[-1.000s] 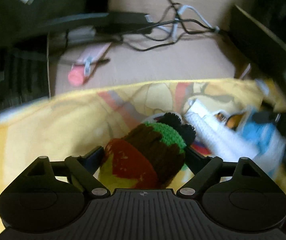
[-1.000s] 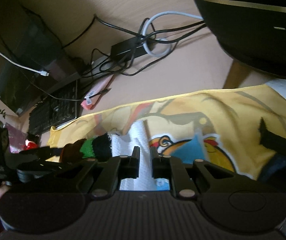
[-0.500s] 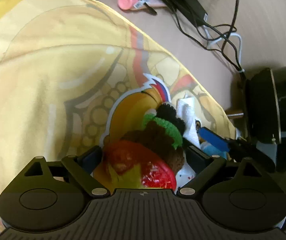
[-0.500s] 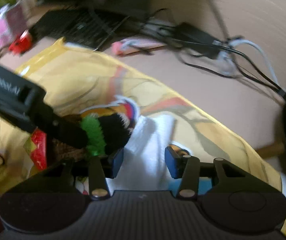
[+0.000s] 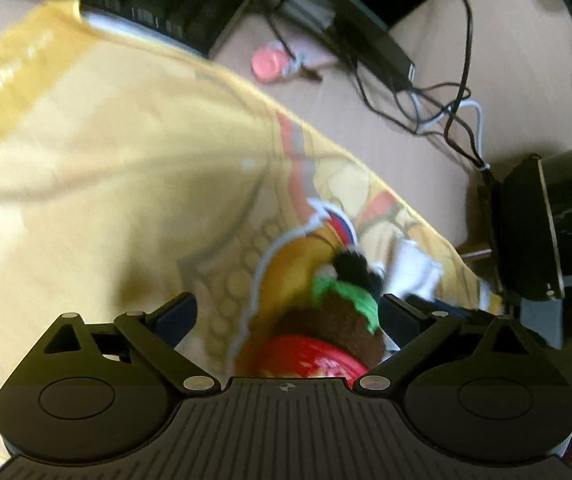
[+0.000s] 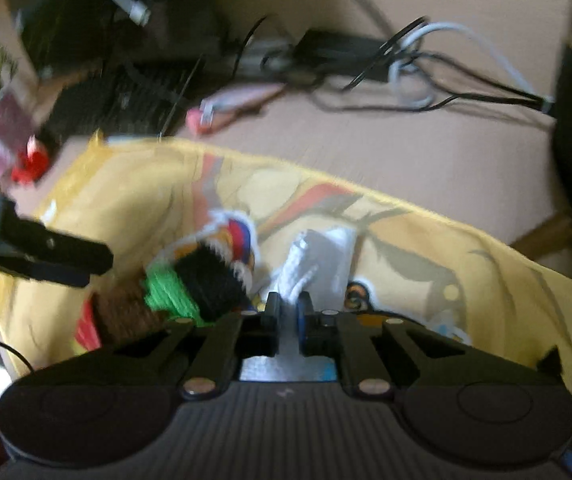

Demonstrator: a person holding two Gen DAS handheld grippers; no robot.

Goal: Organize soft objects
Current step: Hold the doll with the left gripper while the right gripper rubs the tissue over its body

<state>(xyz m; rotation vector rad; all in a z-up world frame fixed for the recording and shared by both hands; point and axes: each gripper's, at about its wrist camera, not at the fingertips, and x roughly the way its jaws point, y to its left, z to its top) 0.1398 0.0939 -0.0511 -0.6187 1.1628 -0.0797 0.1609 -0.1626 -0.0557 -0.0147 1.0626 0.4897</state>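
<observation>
Left gripper (image 5: 288, 314) over the yellow printed cloth (image 5: 106, 184), jaws opening wide, crocheted toy (image 5: 338, 320) lying between them on the cloth, pads apparently clear of it. Only here: toy's red and yellow end hard against the gripper body. Over to the right wrist view: right gripper (image 6: 289, 314) pinched narrow on a fold of the white knitted piece (image 6: 318, 256), just beside the toy's black end. Only there: left gripper's finger from the side, pink packet and red item past the cloth's corner. Cables (image 6: 426, 68) strewn across the worktop (image 6: 446, 152).
</observation>
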